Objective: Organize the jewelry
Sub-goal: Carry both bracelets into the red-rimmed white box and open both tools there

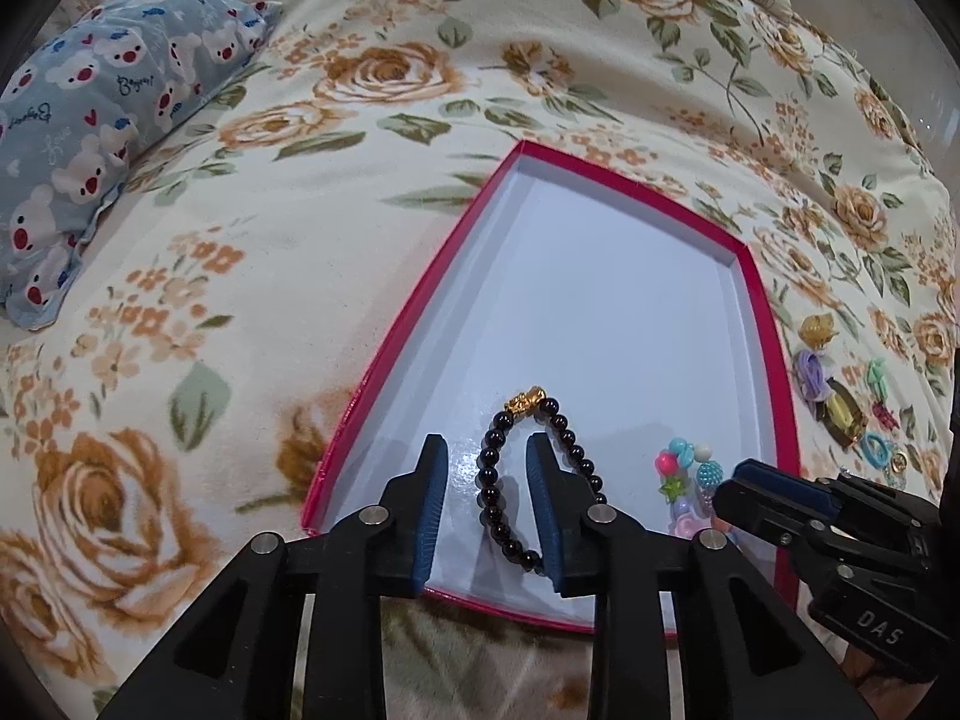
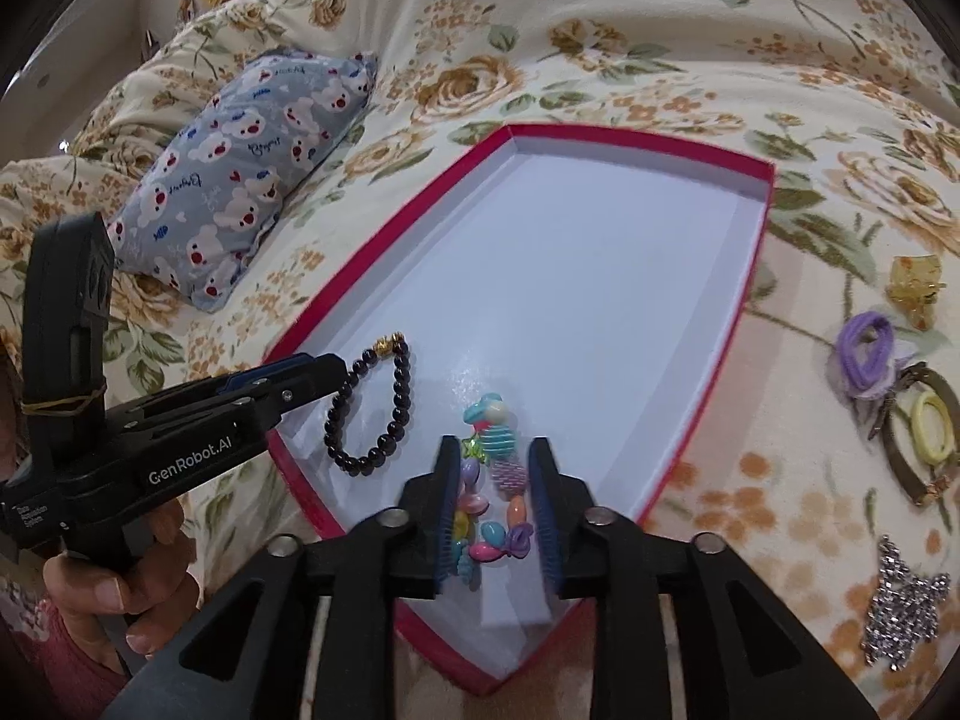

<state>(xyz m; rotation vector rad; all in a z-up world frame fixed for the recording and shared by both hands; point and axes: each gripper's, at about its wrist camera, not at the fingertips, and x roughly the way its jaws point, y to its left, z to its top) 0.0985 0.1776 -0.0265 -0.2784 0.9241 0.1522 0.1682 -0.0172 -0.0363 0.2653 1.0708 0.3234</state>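
Resting in the near end of the red box [image 2: 708,354], the black bracelet [image 1: 540,474] and the coloured bracelet [image 2: 489,480] lie side by side on its white floor, apart from each other. The left gripper [image 1: 486,510] has its jaws partly open; one side of the black bracelet lies between them, and the pads do not press on it. The right gripper [image 2: 495,516] likewise has its jaws partly open, straddling the coloured bracelet without gripping it. Both bracelets appear released.

Both are judged light, limp strings of hard, smooth beads: they will drape and may slip. Grip across the strand, not on a single bead.

Hair ties [image 2: 870,354], a clip [image 2: 912,285] and a glitter star [image 2: 906,600] remain on the bed [image 2: 660,48], right of the box. A pillow [image 1: 102,120] lies well to the left.
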